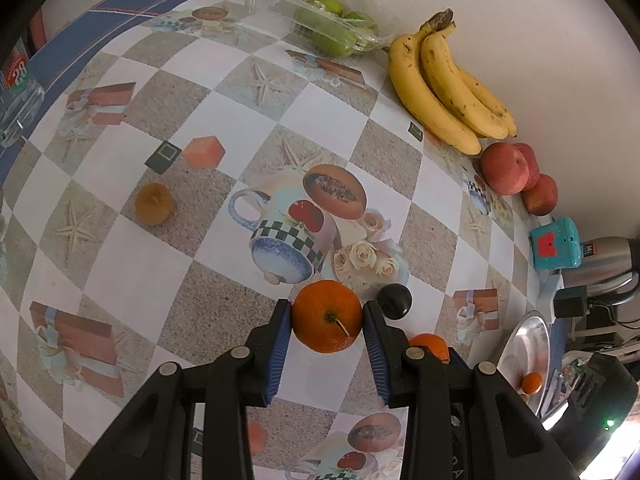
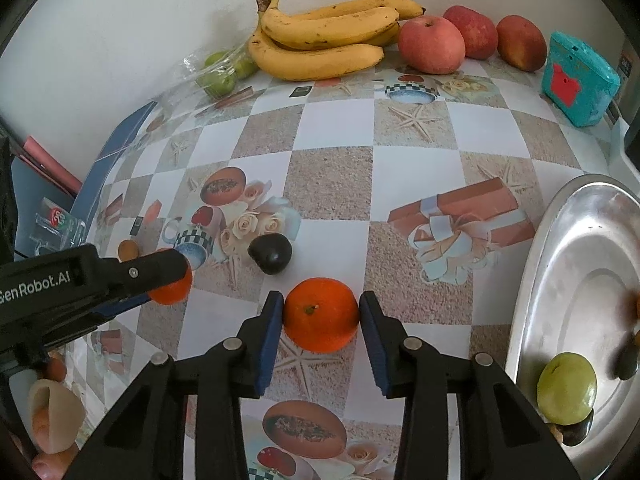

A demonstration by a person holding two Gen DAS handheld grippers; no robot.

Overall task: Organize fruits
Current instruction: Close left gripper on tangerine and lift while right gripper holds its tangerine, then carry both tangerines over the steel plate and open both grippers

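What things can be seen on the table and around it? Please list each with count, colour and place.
oranges: two, orange, one between each gripper's pads
dark fruit: one, near-black, mid-table
brown fruit: one, left side
bananas: one bunch, yellow, by the wall
apples: three, red, beside the bananas
green fruits in clear pack: several, far corner
metal plate: one, silver, right edge, holds a green fruit
teal box: one, right of the apples
kettle: one, steel, right
left gripper: black, blue pads
right gripper: same
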